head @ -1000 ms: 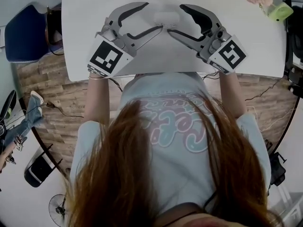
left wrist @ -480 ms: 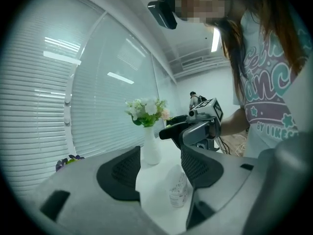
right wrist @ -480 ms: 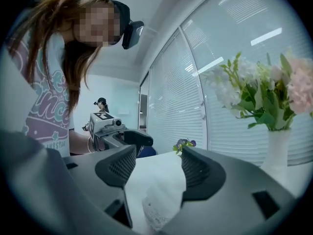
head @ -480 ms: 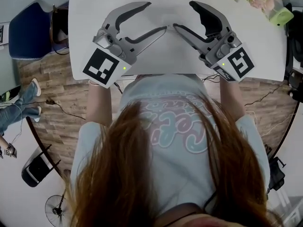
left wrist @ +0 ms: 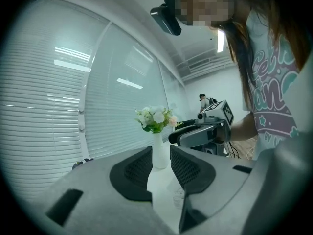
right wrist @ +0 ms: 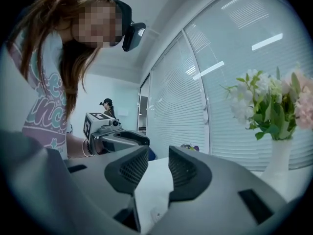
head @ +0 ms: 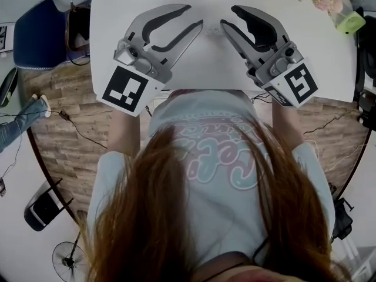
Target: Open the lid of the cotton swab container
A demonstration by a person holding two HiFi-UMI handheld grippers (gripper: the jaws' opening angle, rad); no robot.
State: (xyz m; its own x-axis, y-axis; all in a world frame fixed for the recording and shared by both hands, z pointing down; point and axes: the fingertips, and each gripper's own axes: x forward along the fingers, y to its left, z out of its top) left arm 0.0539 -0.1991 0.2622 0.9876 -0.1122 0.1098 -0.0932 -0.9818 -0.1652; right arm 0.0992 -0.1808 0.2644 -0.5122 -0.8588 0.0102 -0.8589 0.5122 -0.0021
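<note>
Here, left gripper (head: pixel 195 15), right gripper (head: pixel 228 15), one vase (left wrist: pixel 159 153)

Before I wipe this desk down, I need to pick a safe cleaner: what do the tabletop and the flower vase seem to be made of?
Tabletop: probably laminate or painted board. It is uniformly white and smooth, with a soft sheen and no grain.
Vase: likely glazed ceramic or opaque white glass. It is plain white, smooth and slim, and nothing shows through it. The look alone cannot settle which.
</note>
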